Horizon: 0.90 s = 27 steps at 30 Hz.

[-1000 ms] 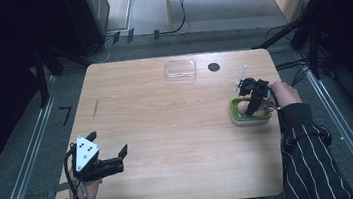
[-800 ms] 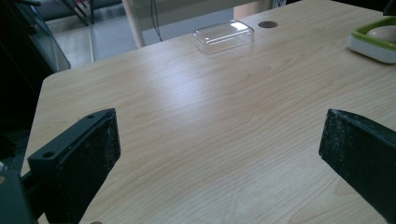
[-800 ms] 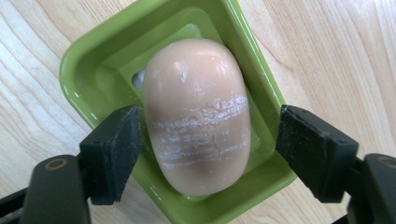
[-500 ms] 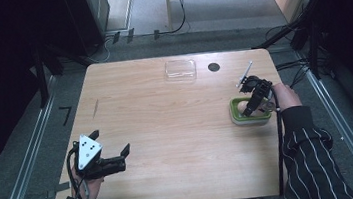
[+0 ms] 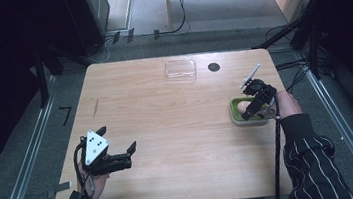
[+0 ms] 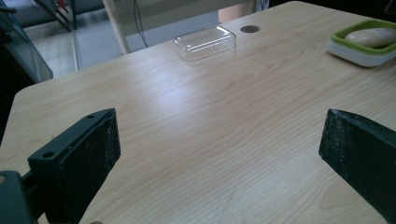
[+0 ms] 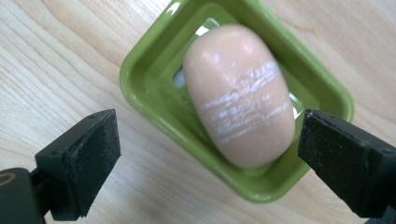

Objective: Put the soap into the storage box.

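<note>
Soap first: a smooth, oval, peach-pink bar of soap (image 7: 240, 95) lies in a lime-green rectangular plastic soap dish (image 7: 144, 70) with a white underside, sitting near the right edge of the pale wooden table (image 5: 166, 115), roughly midway between near and far. White scuff streaks run across the bar's middle, and it lies slightly diagonal in the tray, resting loose as far as I can tell.

The right gripper (image 7: 208, 154) hovers just above the dish, pointing down at it, jaws spread wide and empty, one pad out over bare wood left of the dish and the other over its right rim. My guess is that this is a line-up for grabbing the bar across its short width, which makes sense since the long way wouldn't fit between the pads.

The left gripper (image 5: 121, 158) sits at the near left corner of the table, well apart from everything, jaws also wide apart with nothing between them. It looks parked, just keeping out of the way.

Further out, a clear, shallow, rectangular plastic lid (image 5: 180, 69) lies on the far side of the table, with a small dark round hole cover (image 5: 213, 67) just right of it.

The right gripper view gives the streaks and the wet-looking gleam in the tray, which are too small to tell from the high view. The left gripper view shows the dish's white underside from the side (image 6: 362, 39).
</note>
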Each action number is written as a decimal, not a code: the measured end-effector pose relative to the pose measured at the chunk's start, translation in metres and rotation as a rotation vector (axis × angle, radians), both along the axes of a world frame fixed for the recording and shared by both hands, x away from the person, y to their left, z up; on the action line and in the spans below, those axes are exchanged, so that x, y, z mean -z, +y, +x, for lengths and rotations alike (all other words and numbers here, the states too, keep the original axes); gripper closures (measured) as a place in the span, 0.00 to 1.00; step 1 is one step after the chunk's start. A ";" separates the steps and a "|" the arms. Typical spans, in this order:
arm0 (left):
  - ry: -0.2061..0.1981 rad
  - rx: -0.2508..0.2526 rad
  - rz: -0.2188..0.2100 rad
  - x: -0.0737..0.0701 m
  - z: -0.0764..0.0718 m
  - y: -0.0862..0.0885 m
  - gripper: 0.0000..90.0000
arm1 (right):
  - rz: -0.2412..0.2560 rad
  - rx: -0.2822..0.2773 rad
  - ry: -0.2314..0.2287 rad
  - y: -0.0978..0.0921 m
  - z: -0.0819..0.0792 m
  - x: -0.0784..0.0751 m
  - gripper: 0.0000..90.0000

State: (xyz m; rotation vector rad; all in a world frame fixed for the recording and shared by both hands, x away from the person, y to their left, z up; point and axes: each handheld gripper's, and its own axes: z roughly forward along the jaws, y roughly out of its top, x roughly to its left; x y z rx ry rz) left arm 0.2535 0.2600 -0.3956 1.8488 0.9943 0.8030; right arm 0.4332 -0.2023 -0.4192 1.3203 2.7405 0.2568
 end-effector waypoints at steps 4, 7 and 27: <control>0.000 0.012 -0.003 0.000 0.003 -0.003 0.00 | 0.000 0.016 -0.002 0.000 -0.007 -0.001 0.05; 0.001 0.021 0.002 0.000 0.004 -0.005 0.00 | 0.005 0.021 -0.004 0.003 -0.013 -0.002 0.05; -0.001 0.044 -0.009 -0.001 0.008 -0.012 0.00 | -0.013 0.016 -0.028 0.019 -0.060 -0.006 0.04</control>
